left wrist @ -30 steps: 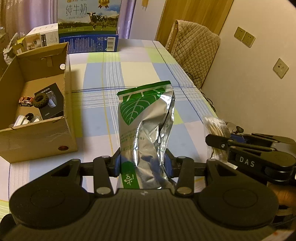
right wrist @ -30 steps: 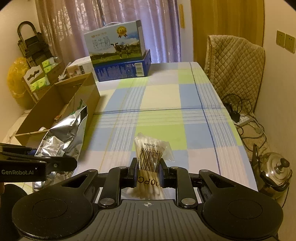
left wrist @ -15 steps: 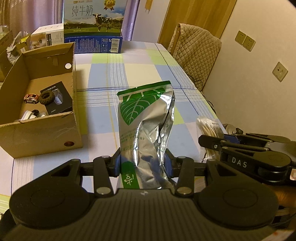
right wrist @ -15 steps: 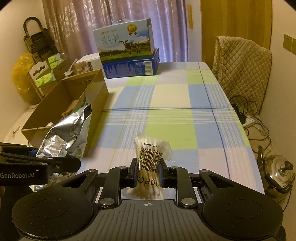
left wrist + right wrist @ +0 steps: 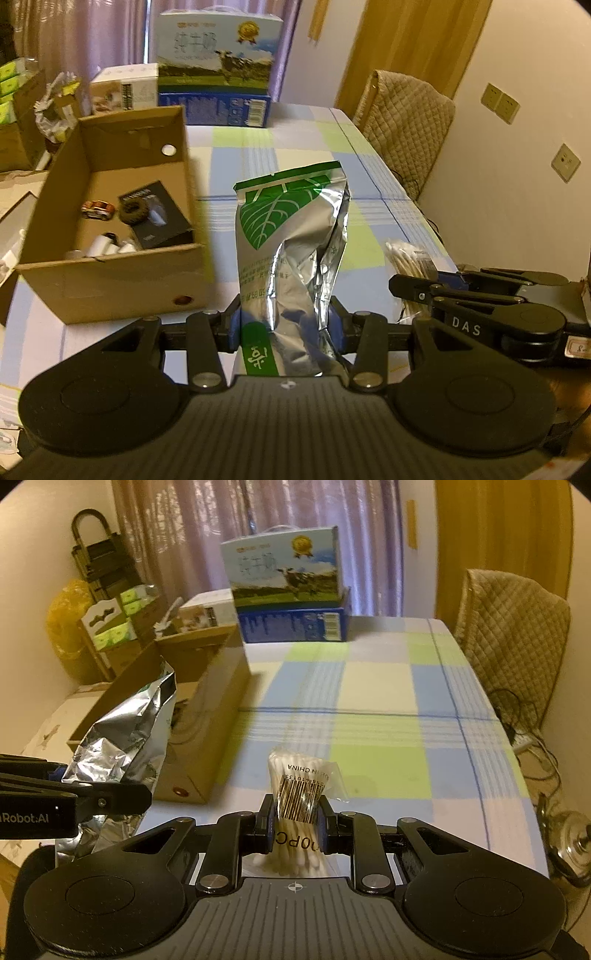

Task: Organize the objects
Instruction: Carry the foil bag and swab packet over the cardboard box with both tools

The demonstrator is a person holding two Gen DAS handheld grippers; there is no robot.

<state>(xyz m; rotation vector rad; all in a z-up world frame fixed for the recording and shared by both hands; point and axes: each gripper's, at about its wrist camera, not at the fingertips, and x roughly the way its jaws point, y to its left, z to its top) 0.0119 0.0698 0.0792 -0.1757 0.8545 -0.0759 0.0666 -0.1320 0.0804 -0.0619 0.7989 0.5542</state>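
My left gripper (image 5: 286,325) is shut on a silver foil pouch with a green leaf print (image 5: 291,236), held upright above the checked tablecloth. The pouch also shows at the left of the right wrist view as crinkled foil (image 5: 125,738). My right gripper (image 5: 295,821) is shut on a clear pack of cotton swabs (image 5: 301,786) with a barcode label; the same pack (image 5: 406,260) appears to the right of the pouch. An open cardboard box (image 5: 110,280) stands just left of the pouch, holding a toy car (image 5: 96,209), a black packet (image 5: 155,214) and small white items.
A milk carton case (image 5: 218,74) and a small white box (image 5: 125,90) stand at the table's far end. A quilted chair (image 5: 513,635) is at the right side. A metal kettle (image 5: 565,842) and cables lie on the floor right of the table.
Both grippers have moved forward and left with their loads; the cardboard box is now nearer and closer to the pouch. Grips are unchanged.
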